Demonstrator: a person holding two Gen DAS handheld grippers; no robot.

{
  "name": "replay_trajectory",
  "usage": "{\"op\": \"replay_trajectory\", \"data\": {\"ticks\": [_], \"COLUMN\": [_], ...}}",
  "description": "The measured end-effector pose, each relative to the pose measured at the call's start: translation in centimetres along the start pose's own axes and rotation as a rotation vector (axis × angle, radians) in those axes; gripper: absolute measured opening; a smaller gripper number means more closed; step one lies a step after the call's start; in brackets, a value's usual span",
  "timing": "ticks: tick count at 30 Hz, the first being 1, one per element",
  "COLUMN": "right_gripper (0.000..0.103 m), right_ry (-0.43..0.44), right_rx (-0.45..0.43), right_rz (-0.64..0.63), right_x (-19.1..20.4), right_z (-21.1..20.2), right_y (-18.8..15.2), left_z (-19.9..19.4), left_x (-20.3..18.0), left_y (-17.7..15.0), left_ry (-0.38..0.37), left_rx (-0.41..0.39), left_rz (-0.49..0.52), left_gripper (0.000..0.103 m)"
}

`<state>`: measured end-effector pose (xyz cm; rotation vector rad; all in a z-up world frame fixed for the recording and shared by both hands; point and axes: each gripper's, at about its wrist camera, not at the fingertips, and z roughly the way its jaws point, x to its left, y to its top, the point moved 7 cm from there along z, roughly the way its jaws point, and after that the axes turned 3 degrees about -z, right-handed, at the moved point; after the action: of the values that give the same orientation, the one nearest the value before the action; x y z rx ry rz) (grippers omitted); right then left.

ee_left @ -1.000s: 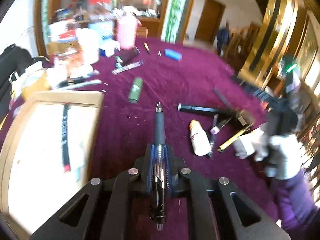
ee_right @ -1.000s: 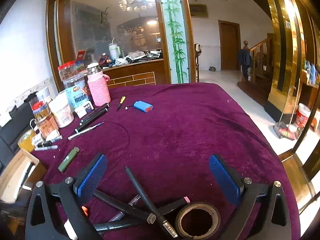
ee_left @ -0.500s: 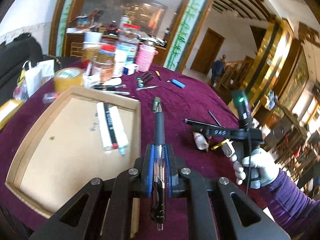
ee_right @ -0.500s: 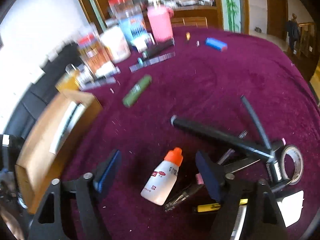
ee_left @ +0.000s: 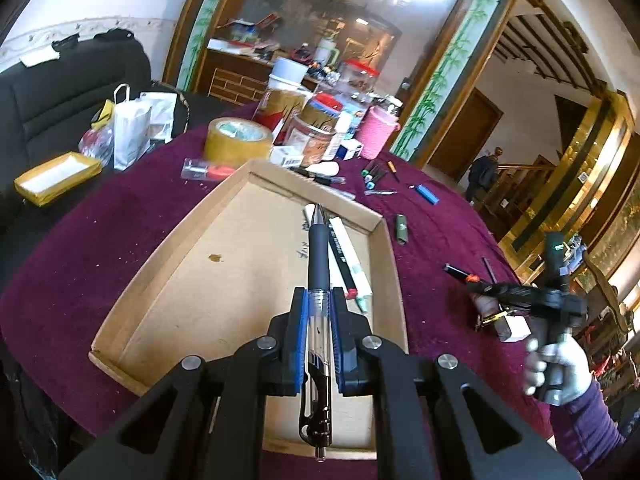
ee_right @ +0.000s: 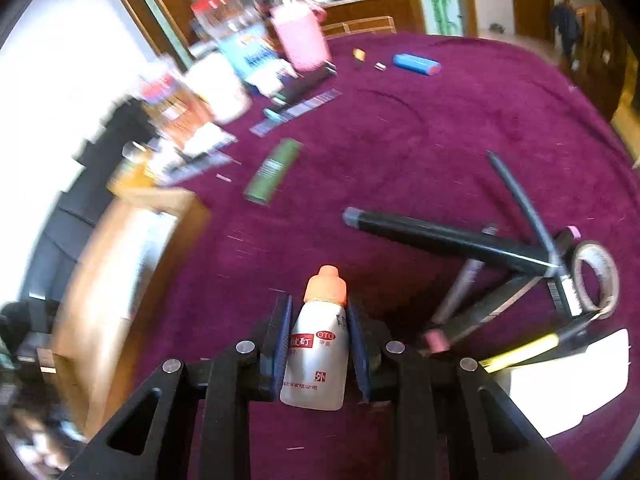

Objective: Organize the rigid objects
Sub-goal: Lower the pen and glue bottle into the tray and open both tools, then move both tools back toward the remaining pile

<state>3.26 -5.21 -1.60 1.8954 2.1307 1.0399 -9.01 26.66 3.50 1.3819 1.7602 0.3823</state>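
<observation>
My left claw (ee_left: pixel 319 332) fills the bottom of its frame: matte black struts with triangular cut-outs, round silver screws at the joints, and blue ribbed pads (ee_left: pixel 303 344) lining the fingers. My right claw (ee_right: pixel 318 344) is built the same. At the lower right of the left view, my hand (ee_left: pixel 558 364) wears a pale grey glove and a purple knitted sleeve (ee_left: pixel 588 428).

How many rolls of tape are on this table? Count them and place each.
2. A wide brown roll lies flat by the jars, beyond the cardboard tray. A smaller pale roll lies beside the crossed black pens. The clutter may hide others.
</observation>
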Motion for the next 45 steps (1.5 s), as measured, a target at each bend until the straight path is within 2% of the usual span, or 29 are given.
{"op": "replay_trajectory", "data": {"ticks": [3, 6, 8, 11, 14, 19, 23, 25, 26, 27, 28, 30, 32, 35, 36, 37, 38, 39, 40, 41, 42, 43, 45], "right_gripper": [0.029, 0.030, 0.030, 0.030, 0.030, 0.030, 0.031, 0.034, 0.042, 0.047, 0.050, 0.051, 0.051, 0.051, 0.051, 0.051, 0.062, 0.074, 0.103, 0.103, 0.103, 0.103, 0.102], "right_ry": [0.144, 0.274, 0.332, 0.405, 0.432, 0.375, 0.352, 0.339, 0.328, 0.326, 0.324, 0.300, 0.301, 0.243, 0.193, 0.099, 0.027, -0.106, -0.169, -0.260, -0.289, -0.294, -0.260], "right_rx": [-0.015, 0.018, 0.044, 0.101, 0.161, 0.221, 0.249, 0.261, 0.260, 0.259, 0.246, 0.223, 0.189, 0.056, -0.017, -0.122, -0.194, -0.336, -0.405, -0.512, -0.541, -0.491, -0.315], "right_rz": [0.009, -0.004, -0.005, -0.007, -0.006, -0.030, -0.030, -0.017, -0.003, 0.000, -0.004, -0.020, -0.041, -0.152, -0.210, -0.282, -0.326, -0.390, -0.406, -0.405, -0.397, -0.375, -0.285], "right_x": [3.5, 7.8, 10.2, 14.7, 17.8, 21.0, 22.1, 22.3, 22.2, 22.0, 22.0, 21.8, 21.5, 20.7, 20.0, 18.9, 18.2, 16.5, 15.2, 12.6, 11.0, 8.1, 2.8], "right_z": [-0.3, 0.8, 2.1, 5.5, 8.3, 13.2, 16.2, 17.2, 17.6, 17.9, 17.9, 17.5, 15.9, 10.8, 8.4, 5.5, 3.9, 0.5, -1.3, -4.1, -5.2, -5.8, -5.4], "right_y": [1.1, 1.8, 2.4, 3.4, 4.0, 4.8, 5.6, 5.7, 5.8, 5.8, 6.0, 6.3, 6.8, 8.2, 8.7, 9.2, 9.5, 9.8, 9.8, 9.4, 9.1, 8.6, 7.7], "left_z": [1.3, 3.4, 5.4, 8.5, 11.6, 14.6, 14.6, 13.6, 13.2, 12.5, 11.7, 10.4, 8.6, 5.8, 4.7, 3.9, 2.9, 2.2, 1.3, 0.5, -0.2, -0.6, -0.8], "left_x": [0.3, 0.5, 0.9, 2.0, 3.8, 5.3, 5.6, 5.4, 5.4, 5.4, 5.4, 5.4, 4.9, 3.2, 2.2, 1.5, 0.3, -0.7, -2.3, -4.0, -5.6, -6.8, -9.3], "left_y": [0.8, 2.5, 4.0, 5.7, 6.7, 7.1, 7.2, 7.5, 7.6, 7.7, 7.8, 7.8, 7.5, 6.9, 6.6, 6.4, 5.9, 5.6, 5.1, 4.6, 4.0, 3.4, 1.9], "left_ry": [0.023, 0.062, 0.095, 0.102, 0.121, 0.129, 0.123, 0.107, 0.102, 0.096, 0.090, 0.081, 0.058, 0.011, -0.003, -0.015, -0.042, -0.083, -0.159, -0.234, -0.292, -0.325, -0.367], "left_rx": [0.044, 0.083, 0.120, 0.185, 0.236, 0.267, 0.256, 0.231, 0.220, 0.203, 0.182, 0.154, 0.126, 0.076, 0.054, 0.038, 0.030, 0.032, 0.037, 0.039, 0.038, 0.036, 0.045], "left_rz": [-0.010, -0.003, -0.007, -0.056, -0.113, -0.160, -0.174, -0.160, -0.160, -0.163, -0.167, -0.174, -0.177, -0.155, -0.138, -0.126, -0.119, -0.119, -0.120, -0.115, -0.103, -0.091, -0.064], "left_gripper": [0.011, 0.011, 0.011, 0.010, 0.010, 0.010, 0.011, 0.025, 0.031, 0.042, 0.047, 0.050, 0.051, 0.057, 0.059, 0.064, 0.067, 0.073, 0.076, 0.078, 0.084, 0.089, 0.091]}}
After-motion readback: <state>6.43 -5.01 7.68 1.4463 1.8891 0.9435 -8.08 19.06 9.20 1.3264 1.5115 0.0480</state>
